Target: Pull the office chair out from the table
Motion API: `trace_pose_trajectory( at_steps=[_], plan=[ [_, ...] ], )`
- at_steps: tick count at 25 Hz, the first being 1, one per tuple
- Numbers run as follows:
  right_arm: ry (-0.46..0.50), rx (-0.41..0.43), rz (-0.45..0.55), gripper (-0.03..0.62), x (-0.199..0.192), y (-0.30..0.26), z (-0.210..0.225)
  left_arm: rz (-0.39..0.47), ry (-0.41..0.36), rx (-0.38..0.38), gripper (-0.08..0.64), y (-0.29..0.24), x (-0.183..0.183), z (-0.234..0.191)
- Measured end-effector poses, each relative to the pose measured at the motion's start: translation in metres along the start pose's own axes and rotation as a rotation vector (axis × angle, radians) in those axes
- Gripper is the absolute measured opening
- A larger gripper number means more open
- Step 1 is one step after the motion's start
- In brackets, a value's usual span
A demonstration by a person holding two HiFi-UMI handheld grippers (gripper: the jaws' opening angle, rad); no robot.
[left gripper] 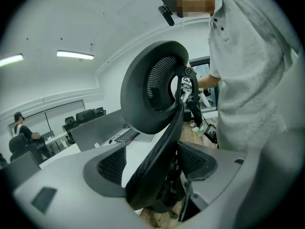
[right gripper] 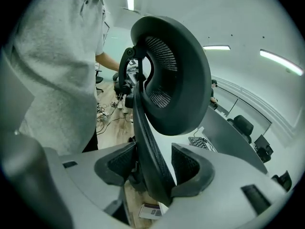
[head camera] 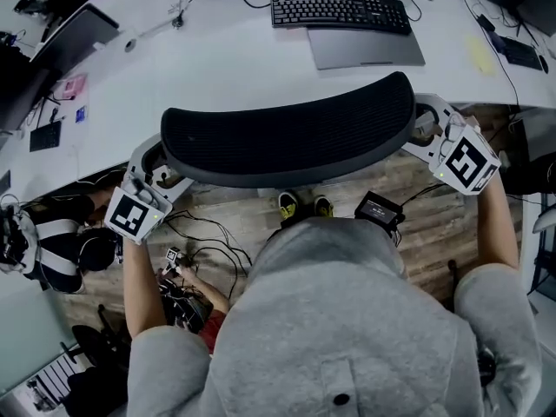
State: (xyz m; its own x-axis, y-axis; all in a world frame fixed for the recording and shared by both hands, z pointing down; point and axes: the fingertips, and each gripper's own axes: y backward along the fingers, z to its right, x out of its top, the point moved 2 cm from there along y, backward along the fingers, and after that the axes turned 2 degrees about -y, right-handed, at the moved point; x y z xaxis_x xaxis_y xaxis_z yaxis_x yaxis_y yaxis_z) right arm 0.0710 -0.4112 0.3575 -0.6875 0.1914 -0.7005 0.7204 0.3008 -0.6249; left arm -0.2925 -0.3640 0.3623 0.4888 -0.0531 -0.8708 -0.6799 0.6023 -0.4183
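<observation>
black mesh office chair (head camera: 291, 137) at your 12 o'clock, close against the white table (head camera: 226, 59)
your left gripper (head camera: 161, 170) at its 9 o'clock and right gripper (head camera: 430, 127) at 3 stand wide open astride the back's rim; clamp that stiff rim, not the soft mesh. it likely rolls heavy.

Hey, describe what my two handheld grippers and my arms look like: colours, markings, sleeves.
Both the left gripper and the right gripper have pale grey plastic bodies, each carrying a white cube with black square markers. Their jaws are lined with dark, mesh-textured pads. The person wears a light grey top with sleeves that leave the forearms bare.
</observation>
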Motion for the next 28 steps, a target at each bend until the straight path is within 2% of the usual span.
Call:
trace_pose_trajectory(
  at_steps=[4,8,11,12,13,15,18,21,28],
  plan=[
    [0.044,0.002,-0.102,0.239,-0.021,-0.001,0.003,-0.032,-0.011,-0.069,0.328,0.003,-0.005,0.000],
    [0.116,0.046,-0.115,0.239,-0.011,-0.021,-0.003,-0.106,-0.083,-0.101,0.327,-0.008,-0.010,0.000],
    [0.212,0.064,-0.142,0.232,-0.010,-0.038,-0.013,-0.139,-0.141,-0.127,0.327,-0.017,-0.007,0.005],
    [0.244,0.049,-0.150,0.206,-0.013,-0.040,-0.013,-0.145,-0.147,-0.142,0.325,-0.020,-0.007,0.007],
    [0.264,0.032,-0.151,0.143,-0.014,-0.041,-0.012,-0.152,-0.152,-0.162,0.325,-0.022,-0.007,0.008],
    [0.276,0.023,-0.147,0.143,-0.014,-0.041,-0.011,-0.183,-0.187,-0.211,0.306,-0.028,-0.005,0.012],
    [0.268,0.063,-0.174,0.127,-0.016,-0.039,-0.013,-0.267,-0.267,-0.248,0.295,-0.040,-0.009,0.017],
    [0.247,0.106,-0.203,0.126,-0.016,-0.040,-0.013,-0.324,-0.352,-0.253,0.189,-0.042,-0.018,0.020],
    [0.265,0.091,-0.198,0.121,-0.014,-0.041,-0.015,-0.340,-0.377,-0.281,0.152,-0.039,-0.022,0.022]
  ],
)
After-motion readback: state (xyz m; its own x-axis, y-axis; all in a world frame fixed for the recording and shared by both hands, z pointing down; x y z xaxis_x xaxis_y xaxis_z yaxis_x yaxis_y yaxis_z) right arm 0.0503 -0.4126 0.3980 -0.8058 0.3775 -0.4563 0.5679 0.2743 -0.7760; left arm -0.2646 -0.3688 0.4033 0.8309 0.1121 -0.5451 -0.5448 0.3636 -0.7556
